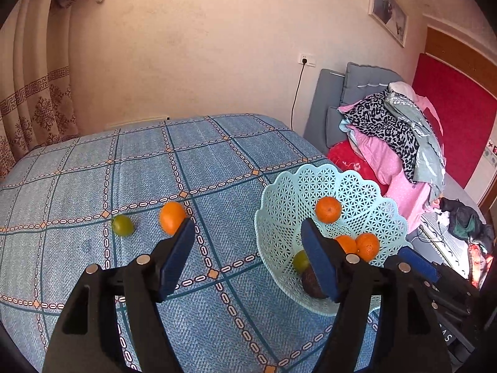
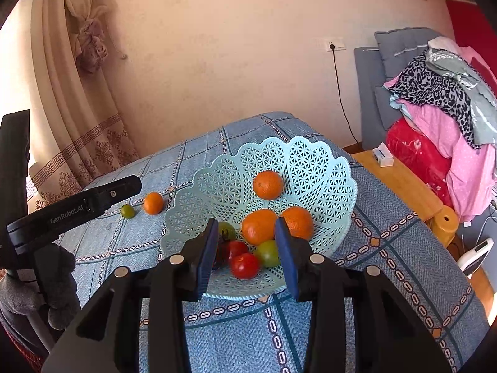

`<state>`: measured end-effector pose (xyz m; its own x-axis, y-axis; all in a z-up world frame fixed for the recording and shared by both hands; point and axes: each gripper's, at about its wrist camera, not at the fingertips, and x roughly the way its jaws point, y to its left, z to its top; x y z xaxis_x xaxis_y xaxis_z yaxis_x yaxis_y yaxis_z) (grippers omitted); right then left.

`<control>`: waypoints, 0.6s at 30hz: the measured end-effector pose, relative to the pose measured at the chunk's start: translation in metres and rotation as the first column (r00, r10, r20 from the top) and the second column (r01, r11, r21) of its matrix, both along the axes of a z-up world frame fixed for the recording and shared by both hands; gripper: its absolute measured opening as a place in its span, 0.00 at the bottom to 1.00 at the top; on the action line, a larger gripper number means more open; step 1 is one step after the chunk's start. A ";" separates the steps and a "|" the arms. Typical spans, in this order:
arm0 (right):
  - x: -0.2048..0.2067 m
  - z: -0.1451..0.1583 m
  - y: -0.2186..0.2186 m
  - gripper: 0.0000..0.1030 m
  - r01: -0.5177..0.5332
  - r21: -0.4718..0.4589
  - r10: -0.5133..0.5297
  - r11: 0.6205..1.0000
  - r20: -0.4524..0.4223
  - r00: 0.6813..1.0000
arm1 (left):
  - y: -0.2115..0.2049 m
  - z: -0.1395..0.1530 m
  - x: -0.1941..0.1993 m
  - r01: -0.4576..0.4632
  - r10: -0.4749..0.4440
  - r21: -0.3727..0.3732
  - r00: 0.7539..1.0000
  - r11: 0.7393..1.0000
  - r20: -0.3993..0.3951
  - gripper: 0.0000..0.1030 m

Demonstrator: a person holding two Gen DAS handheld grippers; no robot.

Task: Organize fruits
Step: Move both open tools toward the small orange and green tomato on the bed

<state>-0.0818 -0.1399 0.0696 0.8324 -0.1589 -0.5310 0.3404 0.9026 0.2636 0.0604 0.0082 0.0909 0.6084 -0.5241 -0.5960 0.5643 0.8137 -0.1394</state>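
Loose orange (image 1: 172, 217) — touching left fingers (image 1: 178, 256)

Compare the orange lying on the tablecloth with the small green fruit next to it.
The orange is bright orange; the green fruit is yellowish green. The orange is clearly bigger. The orange lies nearer the basket; the green fruit sits farther out. Both are round, rest on the tablecloth, apart, outside the basket.

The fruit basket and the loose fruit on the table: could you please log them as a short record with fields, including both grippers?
container: light blue lattice basket on the blue checked tablecloth
in basket: three oranges, two red tomatoes, green tomatoes, a dark fruit partly hidden
loose on cloth: one orange, one green tomato, apart
left gripper: open, empty
right gripper: open, empty, over the basket's near side
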 end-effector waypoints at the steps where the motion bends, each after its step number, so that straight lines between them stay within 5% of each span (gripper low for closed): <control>1: 0.001 0.000 0.001 0.37 -0.003 0.001 0.003 1.000 0.000 1.000 | 0.003 0.001 0.001 -0.006 0.006 0.000 1.000 1.000 0.001 0.75; 8: 0.005 0.001 0.010 0.37 -0.028 -0.001 0.028 1.000 0.001 1.000 | 0.028 0.005 0.011 -0.068 0.068 -0.015 0.998 0.998 0.014 0.84; 18: 0.018 0.004 0.038 0.37 -0.102 -0.009 0.102 0.995 -0.002 0.995 | 0.063 0.006 0.026 -0.154 0.155 -0.016 0.988 0.988 0.014 0.85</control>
